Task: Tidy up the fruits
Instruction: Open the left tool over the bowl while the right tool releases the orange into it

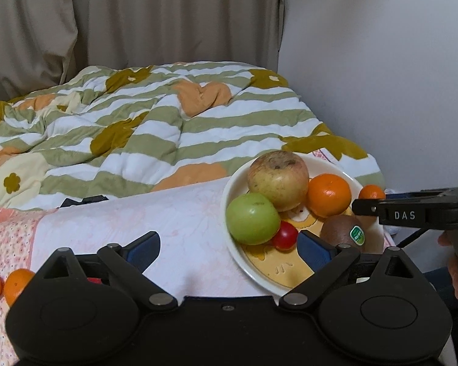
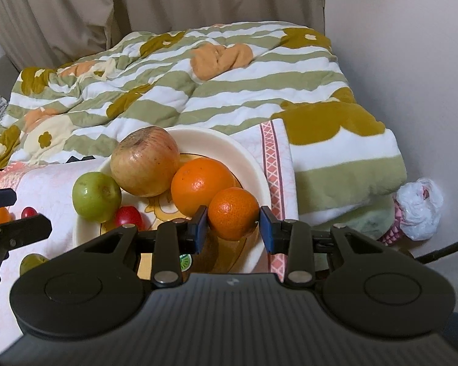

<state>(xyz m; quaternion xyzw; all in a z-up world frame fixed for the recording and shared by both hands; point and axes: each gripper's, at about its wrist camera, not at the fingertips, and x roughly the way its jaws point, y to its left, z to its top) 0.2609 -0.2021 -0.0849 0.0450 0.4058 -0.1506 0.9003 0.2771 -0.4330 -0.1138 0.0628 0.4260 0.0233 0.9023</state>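
left gripper (image 1: 229, 244): matte black housing, blue pads, silver pivot screws | right gripper (image 2: 233, 228): ribbed black housing, blue pads, "DAS" lettering

The plate (image 2: 253, 164) is crowded: a large apple (image 2: 145, 161), green apple (image 2: 96, 192), orange (image 2: 203, 184), red cherry tomato (image 2: 128, 216) and kiwi (image 1: 343, 231) fill its left and centre, leaving bare floor only at the far right rim and the near edge. The right gripper (image 2: 233, 228) occupies the near-right approach, its fingers flanking a small mandarin (image 2: 233, 213), with the left gripper (image 1: 229, 247) spread open beside the plate's near-left rim. Bare pink cloth (image 1: 155, 213) left of the plate offers open passage, bounded behind by the heaped striped quilt (image 1: 168, 122) and at far left by two loose mandarins (image 1: 15, 282).
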